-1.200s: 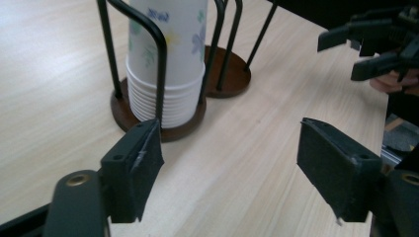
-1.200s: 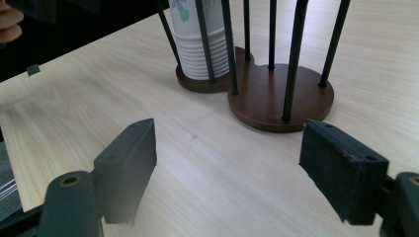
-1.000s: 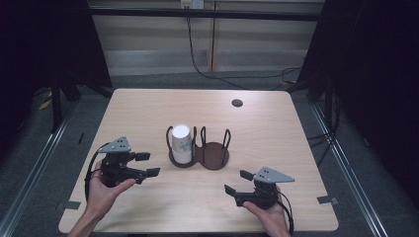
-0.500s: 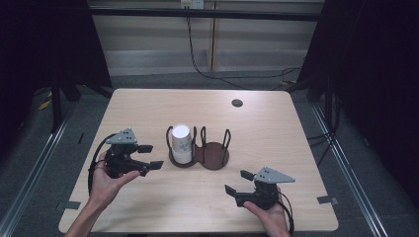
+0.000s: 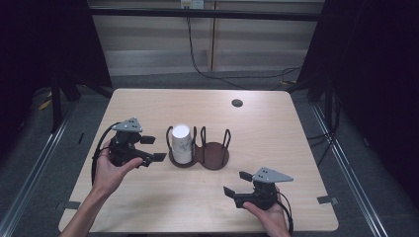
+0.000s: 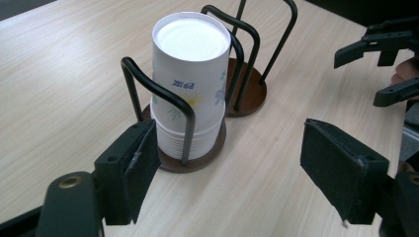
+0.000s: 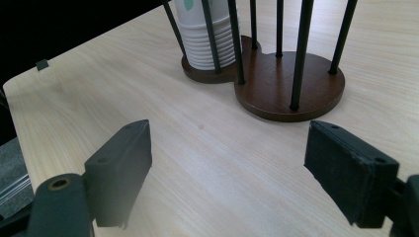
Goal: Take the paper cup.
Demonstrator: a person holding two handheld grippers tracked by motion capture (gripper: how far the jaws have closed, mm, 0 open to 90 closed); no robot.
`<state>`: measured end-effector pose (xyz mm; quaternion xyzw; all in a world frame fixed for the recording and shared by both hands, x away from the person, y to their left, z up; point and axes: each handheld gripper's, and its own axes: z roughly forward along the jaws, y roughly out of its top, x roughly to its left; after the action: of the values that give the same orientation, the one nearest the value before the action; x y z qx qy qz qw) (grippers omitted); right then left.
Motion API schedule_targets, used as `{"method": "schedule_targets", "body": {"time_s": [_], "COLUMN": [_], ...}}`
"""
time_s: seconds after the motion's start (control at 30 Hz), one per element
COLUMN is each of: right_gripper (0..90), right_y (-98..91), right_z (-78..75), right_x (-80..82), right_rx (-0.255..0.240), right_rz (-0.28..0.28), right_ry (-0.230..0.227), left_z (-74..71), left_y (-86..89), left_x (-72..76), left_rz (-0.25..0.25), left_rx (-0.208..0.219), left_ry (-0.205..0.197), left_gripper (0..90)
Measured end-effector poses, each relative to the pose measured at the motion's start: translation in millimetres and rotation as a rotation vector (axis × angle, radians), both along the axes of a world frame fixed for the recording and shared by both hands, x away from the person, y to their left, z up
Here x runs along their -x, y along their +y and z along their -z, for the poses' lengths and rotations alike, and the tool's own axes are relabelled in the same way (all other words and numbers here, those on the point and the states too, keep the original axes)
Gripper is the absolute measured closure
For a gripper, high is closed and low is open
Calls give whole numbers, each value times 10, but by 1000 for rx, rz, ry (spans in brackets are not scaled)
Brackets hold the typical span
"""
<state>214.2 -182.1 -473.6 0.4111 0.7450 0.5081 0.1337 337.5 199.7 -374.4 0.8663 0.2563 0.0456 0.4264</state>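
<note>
Stacked ribbed paper cups (image 6: 190, 84) in wire-looped wooden holder (image 6: 247, 94); both tools (image 5: 153, 148) (image 5: 236, 183) spread, empty.

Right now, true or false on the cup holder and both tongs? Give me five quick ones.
1. The stack of paper cups stands upside down in the holder's left ring. True.
2. The holder's right ring holds cups as well. False: it is empty.
3. The left tongs grip the cup stack. False: the jaws stand open beside it, having just opened further.
4. The right tongs are open with nothing between the jaws. True.
5. The wooden table has a dark round spot near its far edge. True.
</note>
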Motion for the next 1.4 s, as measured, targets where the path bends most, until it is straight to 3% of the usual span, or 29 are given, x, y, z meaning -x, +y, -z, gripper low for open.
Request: {"method": "schedule_targets", "body": {"time_s": [0.3,0.7,0.73,0.77,0.83,0.93,0.97,1.0,1.07,1.17,1.23,1.4], "right_gripper": [176,175,177,179,180,179,179,179,179,180,182,182], "right_y": [8,13,12,13,13,22,22,22,17,15,11,8], "right_z": [0,4,3,-1,-3,-2,-2,-4,-5,-5,-8,-6], "right_x": [3,5,6,8,8,7,7,10,10,12,10,7], "right_rx": [1,1,1,2,5,4,4,5,2,4,5,2], "right_rz": [-11,-17,-16,-16,-20,-26,-26,-27,-27,-23,-26,-31], "right_ry": [0,4,3,2,0,5,5,2,3,7,5,6], "left_z": [-113,-228,-245,-250,-266,-286,-282,-300,-305,-336,-343,-393], "left_y": [-47,-189,-201,-219,-251,-304,-332,-351,-373,-411,-438,-473], "left_x": [-122,-245,-263,-261,-274,-336,-340,-377,-390,-433,-451,-540], "left_rz": [15,24,41,31,30,53,39,59,54,55,41,61], "left_rx": [-39,-111,-136,-122,-138,-167,-155,-192,-197,-237,-220,-276], "left_ry": [20,10,5,12,-3,12,20,14,20,16,38,43], "left_gripper": [238,227,229,247,307,296,296,304,304,304,305,316]}}
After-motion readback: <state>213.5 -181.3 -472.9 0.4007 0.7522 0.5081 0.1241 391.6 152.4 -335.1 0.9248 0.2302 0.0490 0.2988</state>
